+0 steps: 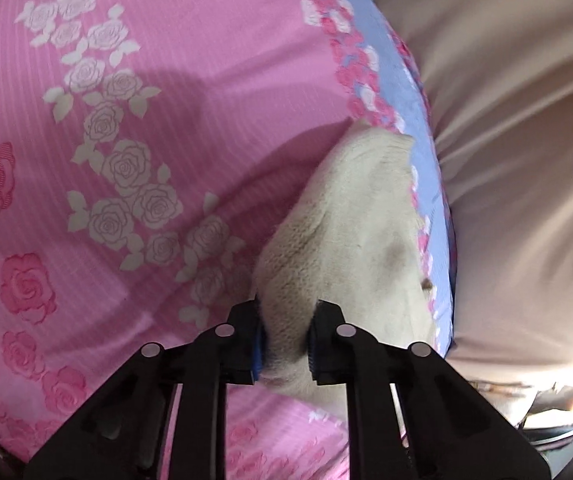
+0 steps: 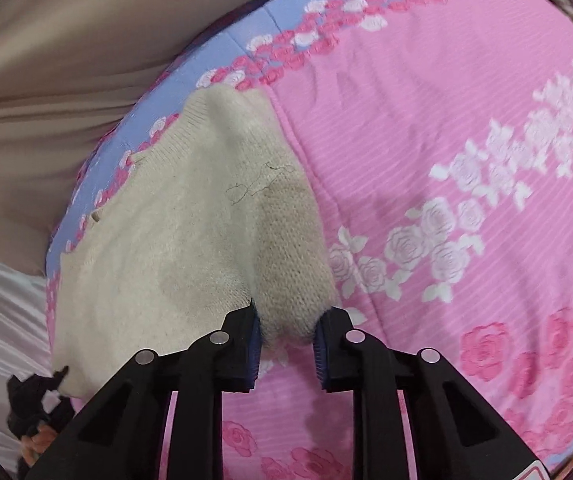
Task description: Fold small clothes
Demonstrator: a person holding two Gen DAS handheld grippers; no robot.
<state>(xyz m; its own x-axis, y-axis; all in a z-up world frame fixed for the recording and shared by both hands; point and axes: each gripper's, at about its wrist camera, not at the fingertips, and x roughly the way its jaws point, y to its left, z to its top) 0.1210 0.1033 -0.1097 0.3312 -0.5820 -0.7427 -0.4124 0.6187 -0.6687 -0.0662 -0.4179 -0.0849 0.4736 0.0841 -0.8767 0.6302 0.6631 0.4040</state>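
A small cream knitted garment [image 1: 350, 216] lies on a pink bed sheet with a rose print [image 1: 166, 80], near its blue border. In the left wrist view my left gripper [image 1: 284, 340] is shut on a bunched edge of the knit, the blue pads pressing it from both sides. In the right wrist view the same cream garment [image 2: 190, 216] spreads up and to the left, and my right gripper [image 2: 286, 344] is shut on another edge of it, a fold of knit pinched between its pads. A dark thread squiggle marks the knit's surface.
The bed's blue rose-edged border [image 2: 222, 48] runs beside beige draped fabric [image 1: 506, 160]. A black and orange cloth item [image 2: 34, 412] lies at the lower left of the right wrist view, next to pale fabric. Pink sheet [image 2: 446, 120] stretches to the right.
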